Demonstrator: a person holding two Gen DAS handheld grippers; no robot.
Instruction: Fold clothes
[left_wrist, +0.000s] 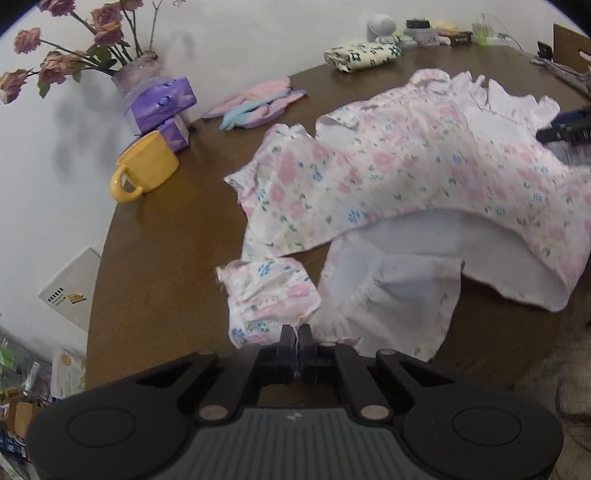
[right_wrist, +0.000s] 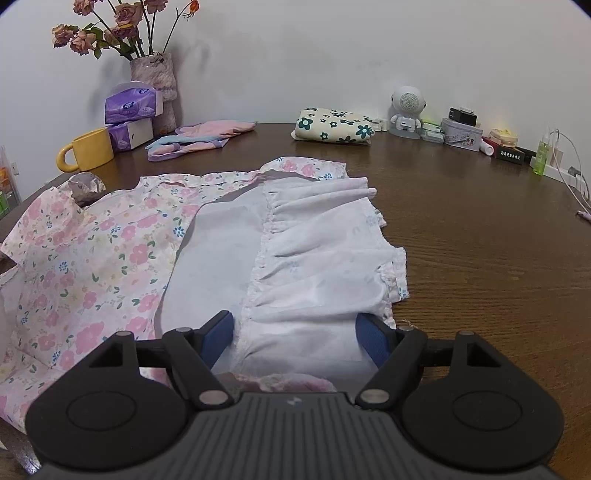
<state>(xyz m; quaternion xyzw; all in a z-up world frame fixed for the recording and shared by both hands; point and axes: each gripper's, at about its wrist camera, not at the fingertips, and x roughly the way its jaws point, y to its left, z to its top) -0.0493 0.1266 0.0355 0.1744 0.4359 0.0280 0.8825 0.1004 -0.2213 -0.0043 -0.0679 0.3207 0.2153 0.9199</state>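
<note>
A pink-flowered dress (left_wrist: 406, 173) lies spread on the brown table (left_wrist: 166, 258), its white inside showing along the near hem. My left gripper (left_wrist: 296, 334) is shut, and a thin white edge of the dress's bunched sleeve (left_wrist: 269, 291) is pinched between its black fingertips. In the right wrist view the dress (right_wrist: 92, 251) lies to the left, and its white ruffled skirt (right_wrist: 325, 258) stretches ahead. My right gripper (right_wrist: 295, 334) stands open, low over that ruffle, one blue pad (right_wrist: 218, 334) on each side of the cloth. The right gripper (left_wrist: 565, 127) also shows at the left view's right edge.
Along the wall stand a yellow mug (right_wrist: 88, 149), purple tissue packs (right_wrist: 129, 105) and a vase of dried roses (right_wrist: 155, 70). Pink gloves (right_wrist: 207, 136) and a folded flowered cloth (right_wrist: 332, 125) lie behind the dress. A white speaker figure (right_wrist: 406, 107), tins and cables crowd the back right.
</note>
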